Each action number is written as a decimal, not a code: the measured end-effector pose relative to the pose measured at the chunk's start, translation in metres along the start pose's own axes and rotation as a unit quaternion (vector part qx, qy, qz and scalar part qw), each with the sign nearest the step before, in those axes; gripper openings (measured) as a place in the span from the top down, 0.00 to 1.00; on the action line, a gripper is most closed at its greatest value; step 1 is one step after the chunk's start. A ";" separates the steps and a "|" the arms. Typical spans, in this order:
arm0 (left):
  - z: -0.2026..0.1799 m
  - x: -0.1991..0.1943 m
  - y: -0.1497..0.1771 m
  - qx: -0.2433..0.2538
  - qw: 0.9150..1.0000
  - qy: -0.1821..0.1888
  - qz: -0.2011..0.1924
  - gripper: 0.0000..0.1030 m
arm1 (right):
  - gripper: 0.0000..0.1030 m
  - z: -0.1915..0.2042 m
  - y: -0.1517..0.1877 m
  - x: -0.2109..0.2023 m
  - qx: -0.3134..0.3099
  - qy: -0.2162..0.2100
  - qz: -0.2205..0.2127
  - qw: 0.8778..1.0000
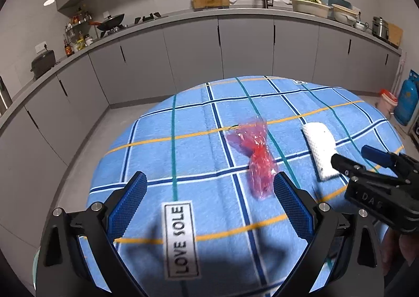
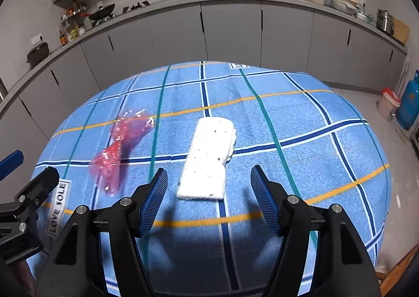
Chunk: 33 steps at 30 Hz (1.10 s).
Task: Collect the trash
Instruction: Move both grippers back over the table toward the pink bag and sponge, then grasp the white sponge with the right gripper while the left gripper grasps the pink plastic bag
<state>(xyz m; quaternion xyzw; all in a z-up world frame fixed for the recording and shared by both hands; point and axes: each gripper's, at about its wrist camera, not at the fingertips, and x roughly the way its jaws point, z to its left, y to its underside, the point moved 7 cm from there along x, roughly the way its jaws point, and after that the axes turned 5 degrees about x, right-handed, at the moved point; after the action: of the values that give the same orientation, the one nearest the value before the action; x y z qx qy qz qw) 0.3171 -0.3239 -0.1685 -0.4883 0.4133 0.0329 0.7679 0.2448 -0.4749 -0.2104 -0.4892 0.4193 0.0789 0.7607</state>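
Showing collection not yet begun: the red plastic wrapper (image 1: 255,155) and the white folded tissue (image 2: 208,158) lie apart on the blue checked cloth (image 2: 314,119), while left gripper (image 1: 209,189) and right gripper (image 2: 209,184) hover open-jawed and empty.

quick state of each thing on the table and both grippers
red plastic wrapper: crumpled, lying loose on the cloth, not held
white foam sleeve: lying flat, speckled with dark bits, not held
left gripper: open, empty, wrapper just ahead of its right finger
right gripper: open, empty, lined up on the foam sleeve
blue checked cloth: spread over the table
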 end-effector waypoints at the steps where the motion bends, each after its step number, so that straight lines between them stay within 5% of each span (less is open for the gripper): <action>1: -0.001 0.004 -0.002 -0.002 1.000 0.002 0.001 0.07 | 0.36 0.000 -0.001 0.005 -0.001 0.003 0.004 1.000; 8: -0.009 0.027 -0.013 -0.006 1.000 0.012 0.009 0.07 | 0.39 -0.006 -0.001 0.035 0.006 0.007 0.038 0.999; 14: -0.015 0.037 -0.013 -0.004 1.000 0.016 0.016 0.07 | 0.75 0.000 0.004 0.040 0.001 -0.031 0.058 0.998; 22: -0.032 0.054 -0.010 0.001 0.999 0.032 0.035 0.09 | 0.82 -0.015 0.008 0.007 0.012 -0.036 0.031 0.999; 30: -0.047 0.071 -0.001 0.011 0.997 0.050 0.058 0.31 | 0.82 -0.011 0.012 -0.003 0.002 -0.052 0.027 0.998; 33: -0.053 0.073 0.003 0.014 0.995 0.070 0.065 0.60 | 0.83 -0.007 0.015 -0.005 -0.002 -0.055 0.027 0.998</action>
<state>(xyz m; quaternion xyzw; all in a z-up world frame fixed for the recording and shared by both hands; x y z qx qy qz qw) 0.3321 -0.3892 -0.2287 -0.4506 0.4977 0.0423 0.7399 0.2295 -0.4720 -0.2179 -0.4745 0.3897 0.1267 0.7790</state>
